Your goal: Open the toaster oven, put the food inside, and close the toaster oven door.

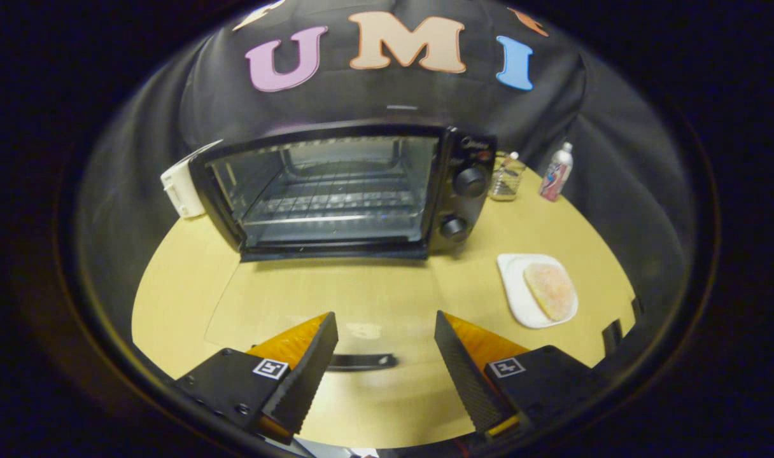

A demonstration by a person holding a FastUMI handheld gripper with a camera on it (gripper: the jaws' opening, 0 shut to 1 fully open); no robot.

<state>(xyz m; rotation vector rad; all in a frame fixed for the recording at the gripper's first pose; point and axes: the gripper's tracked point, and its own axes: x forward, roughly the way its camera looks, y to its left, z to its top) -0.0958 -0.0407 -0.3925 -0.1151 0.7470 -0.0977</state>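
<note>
The black toaster oven point(336, 187) stands at the back of the yellow table point(170, 299), its cavity and wire rack point(336, 203) exposed. Its glass door point(266, 305) lies folded down flat toward me, and the dark door handle point(361, 361) sits between my fingers, just below the tips. My gripper point(382, 318) is open with nothing held; both fingers hover over the lowered door without touching the handle. The food, a round sugared pastry point(550, 291), rests on a white plate point(513, 299) to the right of the oven, beyond my right finger.
Two knobs point(470, 181) sit on the oven's right panel. A white box point(180, 184) stands behind the oven's left side. A glass jar point(506, 178) and a drink bottle point(556, 173) stand at the back right near the cloth wall.
</note>
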